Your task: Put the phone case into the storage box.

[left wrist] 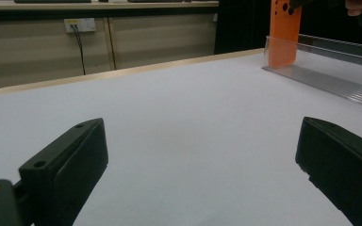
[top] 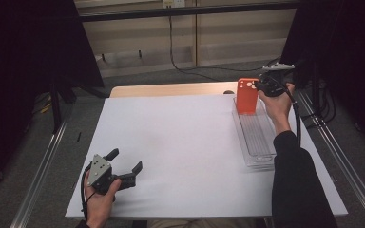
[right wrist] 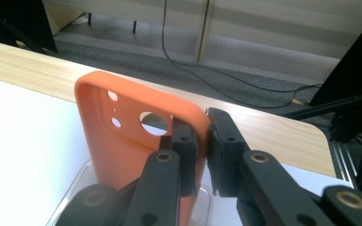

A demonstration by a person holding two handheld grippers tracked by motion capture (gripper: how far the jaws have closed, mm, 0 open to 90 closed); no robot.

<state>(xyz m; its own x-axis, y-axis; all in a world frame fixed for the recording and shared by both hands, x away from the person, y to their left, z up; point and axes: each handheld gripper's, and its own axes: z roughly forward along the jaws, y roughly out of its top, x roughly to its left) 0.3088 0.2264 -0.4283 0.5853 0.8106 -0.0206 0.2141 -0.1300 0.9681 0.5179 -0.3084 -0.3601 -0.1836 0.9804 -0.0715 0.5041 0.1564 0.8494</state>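
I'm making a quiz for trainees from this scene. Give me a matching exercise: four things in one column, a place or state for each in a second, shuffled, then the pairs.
Things:
1. phone case
2. tray
3. left tool
4. right tool

Places or states:
A. open, low over the white board near the person
B. clear, lying along the board's right side
C. orange, standing upright at the tray's far end
D. clamped on the case's top edge

Pairs: 1-C, 2-B, 3-A, 4-D

No text, label, brand, number or sign can be read anywhere in these pictures. The orange phone case (right wrist: 122,141) carries no lettering on the face that shows, and the wall socket plate (left wrist: 79,24) behind the worktop (top: 180,142) is too small and blurred to make out.
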